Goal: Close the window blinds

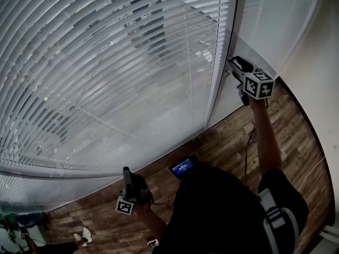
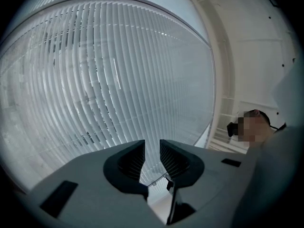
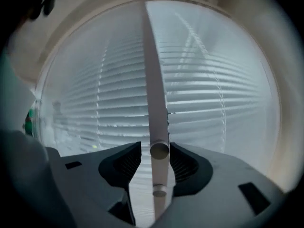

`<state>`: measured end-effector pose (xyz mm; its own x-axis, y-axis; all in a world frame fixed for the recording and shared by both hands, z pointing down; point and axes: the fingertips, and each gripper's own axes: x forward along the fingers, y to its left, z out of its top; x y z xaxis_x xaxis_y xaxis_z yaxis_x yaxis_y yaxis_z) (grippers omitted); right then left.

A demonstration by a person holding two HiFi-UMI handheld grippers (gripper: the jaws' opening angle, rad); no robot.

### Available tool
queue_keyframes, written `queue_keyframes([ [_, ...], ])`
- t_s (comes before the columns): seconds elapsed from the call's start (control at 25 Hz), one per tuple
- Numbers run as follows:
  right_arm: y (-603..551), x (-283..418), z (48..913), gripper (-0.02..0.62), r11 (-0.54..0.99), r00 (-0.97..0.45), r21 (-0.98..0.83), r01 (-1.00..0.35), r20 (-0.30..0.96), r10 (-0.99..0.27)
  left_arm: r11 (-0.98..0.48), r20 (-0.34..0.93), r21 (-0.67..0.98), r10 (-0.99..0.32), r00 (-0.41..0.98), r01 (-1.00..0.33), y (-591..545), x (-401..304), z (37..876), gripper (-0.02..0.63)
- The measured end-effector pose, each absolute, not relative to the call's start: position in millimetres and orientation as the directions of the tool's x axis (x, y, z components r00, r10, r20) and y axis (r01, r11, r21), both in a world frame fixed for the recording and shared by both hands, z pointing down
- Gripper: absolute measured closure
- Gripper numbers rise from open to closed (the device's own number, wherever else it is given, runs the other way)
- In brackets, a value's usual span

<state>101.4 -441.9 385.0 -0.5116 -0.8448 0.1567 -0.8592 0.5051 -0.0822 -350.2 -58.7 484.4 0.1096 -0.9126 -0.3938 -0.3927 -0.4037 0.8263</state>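
The window blinds (image 1: 106,62) fill most of the head view; their white slats are tilted, and the outside shows dimly through them. In the right gripper view the pale tilt wand (image 3: 153,80) hangs down in front of the slats (image 3: 213,89). Its lower end sits between the jaws of my right gripper (image 3: 155,148). The jaws stand open, with a small gap beside the wand. In the head view that gripper (image 1: 231,65) is raised at the blind's right edge. My left gripper (image 1: 126,171) hangs low below the blinds. Its jaws (image 2: 152,148) are slightly apart and empty, and they face the slats (image 2: 95,80).
A narrower second blind (image 1: 275,15) hangs right of the window frame, beside a white wall (image 1: 318,62). Below is a wooden floor (image 1: 228,142). A small device with a blue screen (image 1: 183,167) sits at my chest. A cable runs down along my right arm.
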Motion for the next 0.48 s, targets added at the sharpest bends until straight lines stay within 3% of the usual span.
queue_keyframes([
  [0.12, -442.4, 99.9, 384.4, 0.423, 0.418, -0.375, 0.275, -0.866, 0.199, -0.906, -0.401, -0.391, 0.827, -0.914, 0.109, -0.394, -57.9, -348.6, 484.5, 0.499],
  [0.24, -443.4, 97.0, 385.5, 0.43, 0.373, -0.31, 0.421, -0.827, 0.211, -0.927, -0.403, -0.396, 0.826, -0.912, 0.104, -0.393, -56.4, -348.1, 484.9, 0.499],
  [0.28, -443.3, 96.9, 386.7, 0.463, 0.371, -0.303, 0.436, -0.82, 0.219, -0.927, -0.403, -0.396, 0.826, -0.912, 0.103, -0.393, -56.5, -347.8, 485.8, 0.499],
  [0.36, -443.3, 99.8, 387.8, 0.465, 0.377, -0.304, 0.425, -0.823, 0.231, -0.924, -0.402, -0.395, 0.828, -0.913, 0.102, -0.391, -57.3, -347.5, 486.9, 0.499],
  [0.48, -446.2, 105.4, 387.0, 0.466, 0.406, -0.347, 0.255, -0.877, 0.249, -0.904, -0.402, -0.397, 0.826, -0.912, 0.099, -0.395, -56.1, -349.1, 483.5, 0.499],
])
